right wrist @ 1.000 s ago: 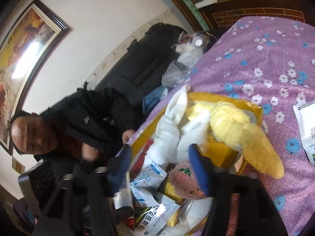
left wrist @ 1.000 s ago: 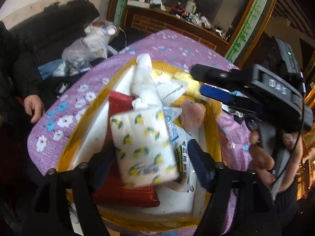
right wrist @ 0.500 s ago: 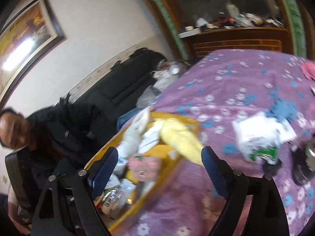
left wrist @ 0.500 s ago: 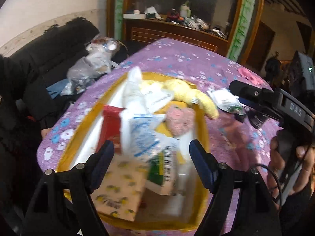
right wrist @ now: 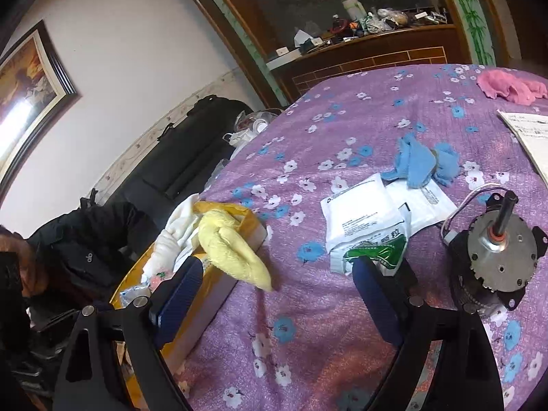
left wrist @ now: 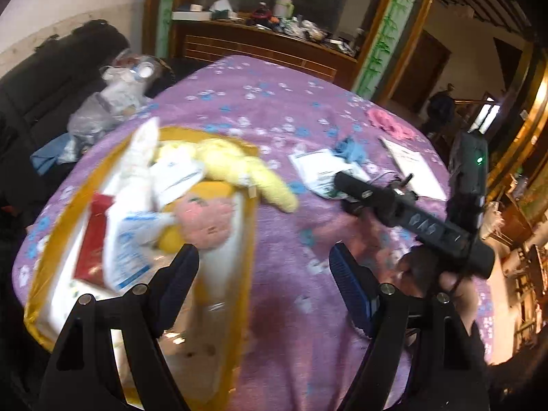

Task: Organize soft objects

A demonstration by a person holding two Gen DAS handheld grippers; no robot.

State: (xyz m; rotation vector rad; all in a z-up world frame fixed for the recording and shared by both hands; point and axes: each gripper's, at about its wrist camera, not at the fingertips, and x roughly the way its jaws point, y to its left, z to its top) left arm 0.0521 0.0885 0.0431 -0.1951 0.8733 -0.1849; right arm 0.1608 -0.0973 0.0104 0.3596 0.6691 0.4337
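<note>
A yellow box (left wrist: 251, 267) at the left of the purple flowered table holds soft things: a yellow plush (left wrist: 246, 171) that droops over its rim, a pink plush (left wrist: 205, 222), a white cloth and several packets. My left gripper (left wrist: 265, 281) hangs open and empty above the box's right edge. My right gripper (right wrist: 277, 298) is open too, with only tablecloth between its fingers. It hovers between the yellow plush (right wrist: 233, 250) and a white-and-green packet (right wrist: 366, 229). Beyond the packet lie a blue cloth (right wrist: 421, 164) and a pink cloth (right wrist: 510, 85).
A metal motor (right wrist: 493, 260) with a wire stands at the right, next to a paper sheet (right wrist: 527, 133). A person in a dark jacket (right wrist: 82, 253) sits left of the table. A black sofa and a cluttered wooden sideboard stand behind it.
My left gripper let go of the flowered tissue pack, which now lies in the box, and swung right. My right gripper opened wider and swung right from the box to the packets.
</note>
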